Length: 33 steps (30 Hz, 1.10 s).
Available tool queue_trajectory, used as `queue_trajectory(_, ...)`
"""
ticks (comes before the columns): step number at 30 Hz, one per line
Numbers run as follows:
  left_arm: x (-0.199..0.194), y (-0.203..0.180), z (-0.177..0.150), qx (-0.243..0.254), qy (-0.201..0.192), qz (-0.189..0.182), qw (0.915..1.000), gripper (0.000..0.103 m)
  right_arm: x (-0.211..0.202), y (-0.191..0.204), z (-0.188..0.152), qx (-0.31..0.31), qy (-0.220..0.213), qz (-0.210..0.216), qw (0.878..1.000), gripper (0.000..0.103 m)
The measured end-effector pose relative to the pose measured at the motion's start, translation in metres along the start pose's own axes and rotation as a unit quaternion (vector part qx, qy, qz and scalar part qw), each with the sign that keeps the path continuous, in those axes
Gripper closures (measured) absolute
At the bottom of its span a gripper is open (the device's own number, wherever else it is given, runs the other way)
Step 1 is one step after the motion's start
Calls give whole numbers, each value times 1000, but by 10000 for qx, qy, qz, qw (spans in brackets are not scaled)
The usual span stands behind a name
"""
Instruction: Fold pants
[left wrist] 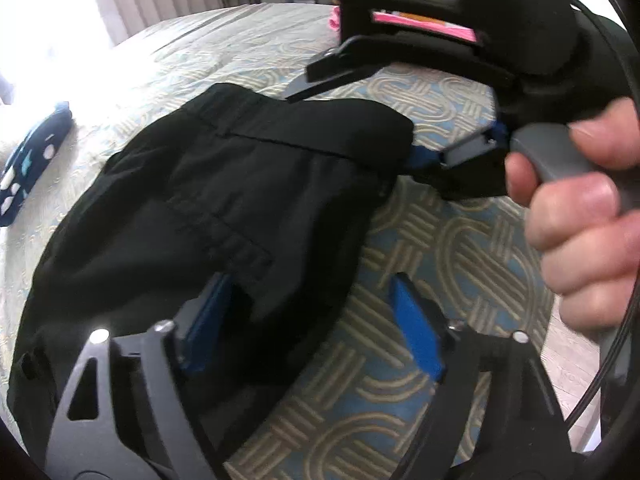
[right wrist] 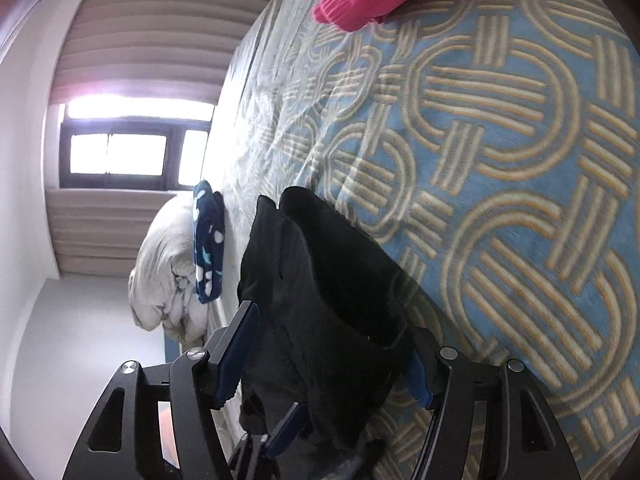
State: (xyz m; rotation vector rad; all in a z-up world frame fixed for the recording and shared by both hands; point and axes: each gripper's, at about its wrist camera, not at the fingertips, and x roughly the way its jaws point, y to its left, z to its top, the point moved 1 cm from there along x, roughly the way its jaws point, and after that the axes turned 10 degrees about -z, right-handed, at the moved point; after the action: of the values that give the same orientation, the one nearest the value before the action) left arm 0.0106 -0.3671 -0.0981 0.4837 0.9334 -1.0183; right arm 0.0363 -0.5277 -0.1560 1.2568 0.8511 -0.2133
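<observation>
In the left wrist view, the black soft-fabric pants (left wrist: 192, 208) are seen lying bunched on the bed with the blue quilted cover patterned in beige loops (left wrist: 420, 248). The left hand-held gripper (left wrist: 316, 328) is held with its blue-padded fingers apart; one pad is tucked at the cloth edge, the other is over bare cover, so nothing is clamped. The right hand-held gripper (left wrist: 420, 160) is seen at the far corner of the waistband, where cloth is drawn toward its blue tips; whether it is pinched there cannot be told from this view.

In the right wrist view, the pants (right wrist: 320, 300) are seen between the fingers of the right hand-held gripper (right wrist: 328, 352), which stand apart, with cloth lying between them unpressed.

The cloth is judged light, limp and slightly slippery; a firm hold at the thicker waistband seam is advised.
</observation>
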Motion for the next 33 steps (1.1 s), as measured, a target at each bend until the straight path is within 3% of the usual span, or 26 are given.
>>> queue_trajectory(1,0,1,-2,34,18,70,10000,20,1,1,1,-50,35,1,10000,40)
queue_trajectory(3,1,2,-3,47,-54,245,9997,20,1,3,2,-173,79,-17,9998,61)
queue_trajectory(6,8,6,3,-99,-194,463,9987,20,0,-3,4,-76,163,209,9996,75)
queue_trajectory(8,11,6,8,-103,-351,609,9975,29,-3,-9,4,-6,210,337,9992,79)
queue_trajectory(9,11,5,9,-121,-396,677,9968,41,-4,-9,5,1,208,375,9991,83)
queue_trajectory(10,10,5,10,-147,-465,696,9964,60,-5,-8,4,-44,199,394,9990,84)
queue_trajectory(13,5,4,15,-173,-651,732,9950,81,-9,-2,1,-140,193,490,9985,88)
queue_trajectory(16,-2,17,14,-281,-903,694,9931,86,-12,12,-4,-296,110,512,9982,89)
queue_trajectory(24,-38,24,14,-565,-1404,596,9867,87,-31,57,-19,-805,-216,469,9954,89)
queue_trajectory(33,-104,44,-2,-953,-2130,582,9706,88,-49,123,-54,-1473,-333,633,9865,89)
